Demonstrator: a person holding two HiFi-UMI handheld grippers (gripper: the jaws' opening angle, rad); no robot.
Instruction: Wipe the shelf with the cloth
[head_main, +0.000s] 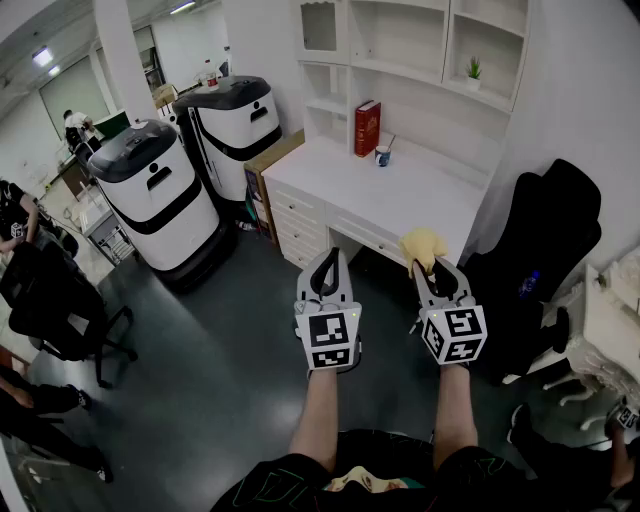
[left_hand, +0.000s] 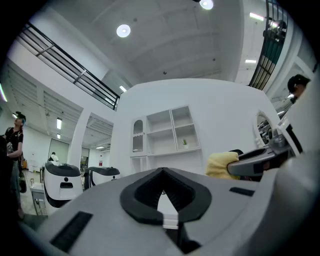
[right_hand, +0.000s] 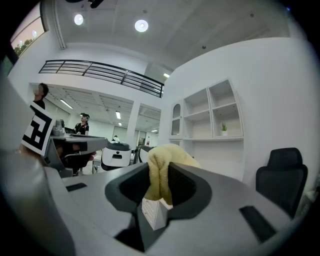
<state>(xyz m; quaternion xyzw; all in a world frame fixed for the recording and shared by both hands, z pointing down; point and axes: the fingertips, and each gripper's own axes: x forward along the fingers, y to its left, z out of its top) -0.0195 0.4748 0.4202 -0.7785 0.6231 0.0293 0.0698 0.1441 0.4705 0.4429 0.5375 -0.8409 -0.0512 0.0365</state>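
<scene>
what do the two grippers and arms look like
Both the left gripper and right gripper are light grey, tapered, with black jaw linings and a white cube of black square markers at the rear. No sleeves on the forearms.

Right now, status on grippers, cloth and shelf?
Left gripper shut, empty. Right gripper shut on yellow cloth. White shelf unit ahead, not reached. Black chair beside desk.

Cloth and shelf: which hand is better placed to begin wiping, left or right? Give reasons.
Right, most likely. The right tongs are shut on the yellow cloth, pointed toward the white shelf. The left tongs are shut with nothing between them.
</scene>
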